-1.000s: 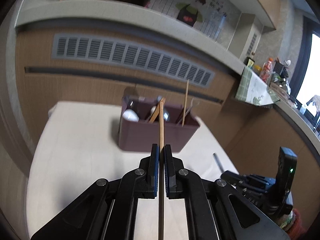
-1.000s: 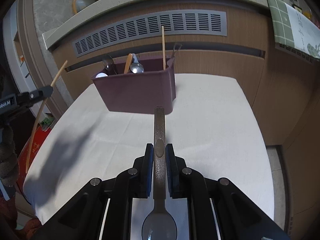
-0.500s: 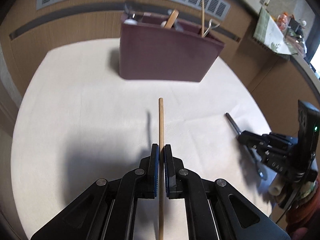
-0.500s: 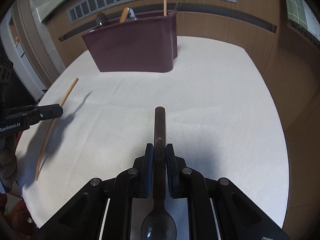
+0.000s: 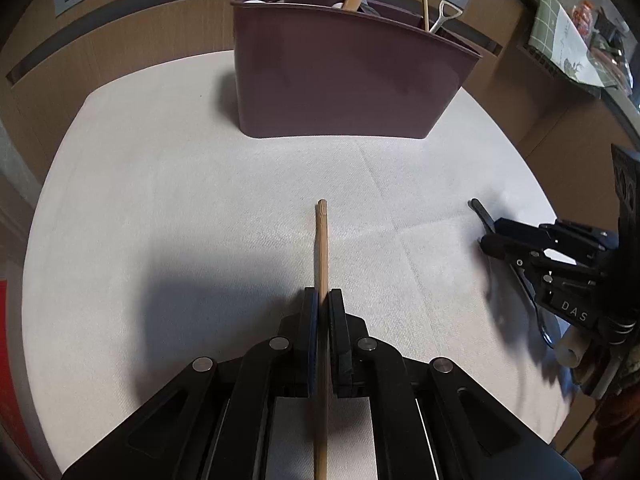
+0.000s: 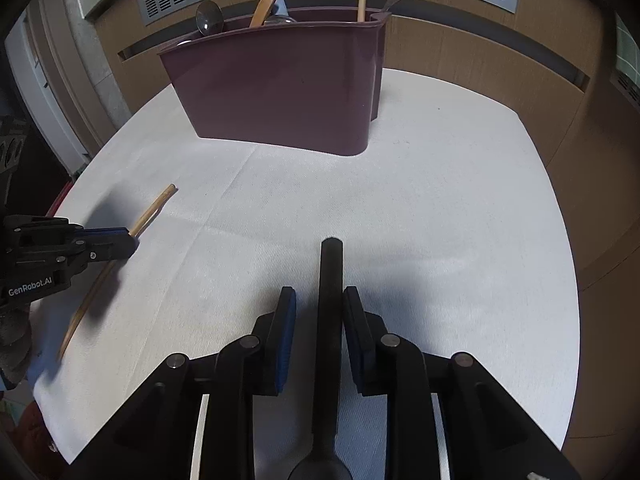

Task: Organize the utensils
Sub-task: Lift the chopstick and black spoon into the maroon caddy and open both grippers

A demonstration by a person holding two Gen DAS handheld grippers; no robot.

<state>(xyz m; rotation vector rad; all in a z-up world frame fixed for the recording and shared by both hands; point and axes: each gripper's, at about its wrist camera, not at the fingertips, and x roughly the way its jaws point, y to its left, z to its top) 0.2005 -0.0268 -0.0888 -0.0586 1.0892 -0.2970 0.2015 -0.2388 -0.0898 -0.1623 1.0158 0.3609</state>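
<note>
Two grippers: left gripper [image 5: 323, 300] squeezes a chopstick [image 5: 321, 240]; right gripper [image 6: 319, 300] gapes around a spoon [image 6: 330, 280]. Spoon may stay behind; bin [image 6: 280, 88] waits at 12 o'clock.

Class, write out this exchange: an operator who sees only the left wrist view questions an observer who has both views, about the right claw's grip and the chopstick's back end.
Operator: Is the right claw gripping the spoon?
Observer: No. The right claw is open, with a gap on each side of the spoon handle.
Operator: Where does the chopstick run behind my left claw?
Observer: The chopstick sticks out behind the left claw, slanting toward the tablecloth edge.
</note>
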